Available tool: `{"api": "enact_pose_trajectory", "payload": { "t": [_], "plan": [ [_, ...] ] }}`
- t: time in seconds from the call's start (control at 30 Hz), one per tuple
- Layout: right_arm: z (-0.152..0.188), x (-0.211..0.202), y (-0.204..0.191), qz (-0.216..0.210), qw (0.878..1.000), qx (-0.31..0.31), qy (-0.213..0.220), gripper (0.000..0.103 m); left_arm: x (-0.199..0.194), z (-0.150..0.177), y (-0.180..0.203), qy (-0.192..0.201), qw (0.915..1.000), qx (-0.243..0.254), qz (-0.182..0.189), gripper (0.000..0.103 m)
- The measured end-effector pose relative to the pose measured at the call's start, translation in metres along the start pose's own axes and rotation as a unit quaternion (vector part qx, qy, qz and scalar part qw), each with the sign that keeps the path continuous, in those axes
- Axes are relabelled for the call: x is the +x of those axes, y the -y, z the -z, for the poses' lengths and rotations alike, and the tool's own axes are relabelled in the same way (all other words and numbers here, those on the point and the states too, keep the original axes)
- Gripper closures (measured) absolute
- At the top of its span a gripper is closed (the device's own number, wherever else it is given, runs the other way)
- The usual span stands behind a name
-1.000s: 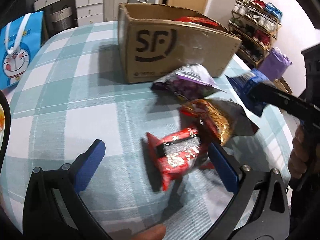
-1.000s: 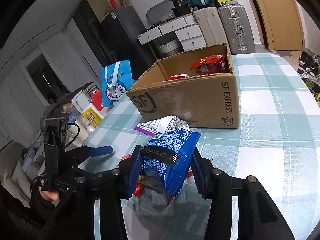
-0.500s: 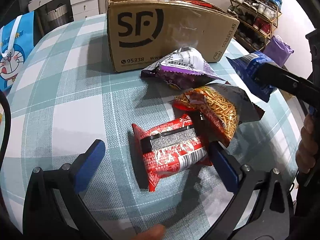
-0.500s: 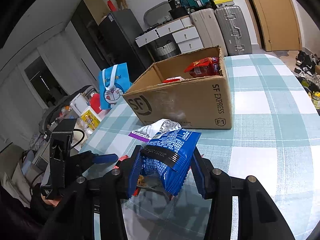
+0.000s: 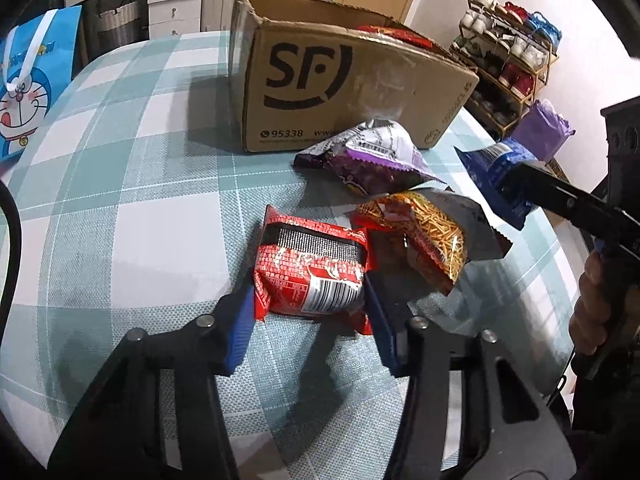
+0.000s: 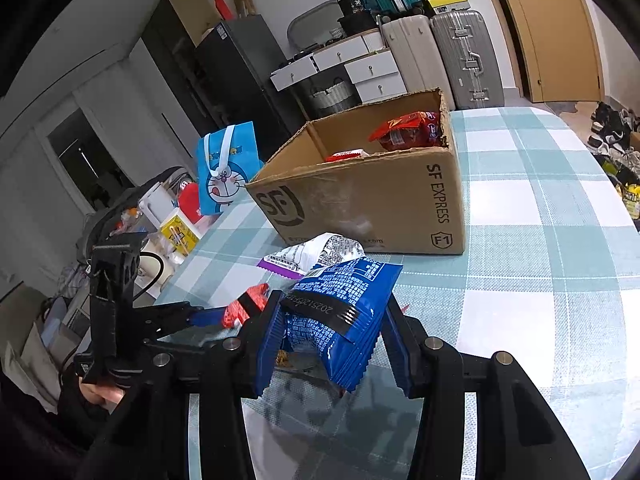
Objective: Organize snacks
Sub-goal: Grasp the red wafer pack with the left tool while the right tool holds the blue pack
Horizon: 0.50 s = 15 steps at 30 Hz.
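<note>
My left gripper (image 5: 310,300) is shut on a red snack packet (image 5: 312,264) lying on the checked tablecloth. Beside it lie an orange noodle-stick packet (image 5: 424,228) and a purple-and-white packet (image 5: 368,156). My right gripper (image 6: 328,332) is shut on a blue snack packet (image 6: 340,316) and holds it above the table; it also shows at the right of the left wrist view (image 5: 500,172). The open SF cardboard box (image 5: 352,80) stands behind, with red packets inside (image 6: 408,130).
A blue Doraemon bag (image 5: 28,84) stands at the table's left edge. Bottles and clutter (image 6: 176,220) sit beyond that edge. A shoe rack (image 5: 512,52) and a purple bag (image 5: 544,128) stand past the right edge. Bare tablecloth (image 6: 540,240) lies right of the box.
My left gripper has closed from wide open onto the red packet. My right gripper still holds the blue packet, a little closer to the box.
</note>
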State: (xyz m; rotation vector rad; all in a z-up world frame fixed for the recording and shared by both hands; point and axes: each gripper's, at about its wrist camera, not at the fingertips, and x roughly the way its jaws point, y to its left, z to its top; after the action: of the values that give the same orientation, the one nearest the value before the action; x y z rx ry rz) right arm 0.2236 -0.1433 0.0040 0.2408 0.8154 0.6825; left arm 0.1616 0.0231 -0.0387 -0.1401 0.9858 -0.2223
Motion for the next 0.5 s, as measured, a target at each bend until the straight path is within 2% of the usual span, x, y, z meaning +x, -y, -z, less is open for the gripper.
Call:
{"api": "enact_pose_trajectory", "payload": {
  "t": [0.5],
  "plan": [
    [0.001, -0.007, -0.004, 0.011, 1.000, -0.009, 0.009, 0.056, -0.025, 0.001, -0.015, 0.040, 0.9989, -0.025, 0.000, 0.058]
  ]
}}
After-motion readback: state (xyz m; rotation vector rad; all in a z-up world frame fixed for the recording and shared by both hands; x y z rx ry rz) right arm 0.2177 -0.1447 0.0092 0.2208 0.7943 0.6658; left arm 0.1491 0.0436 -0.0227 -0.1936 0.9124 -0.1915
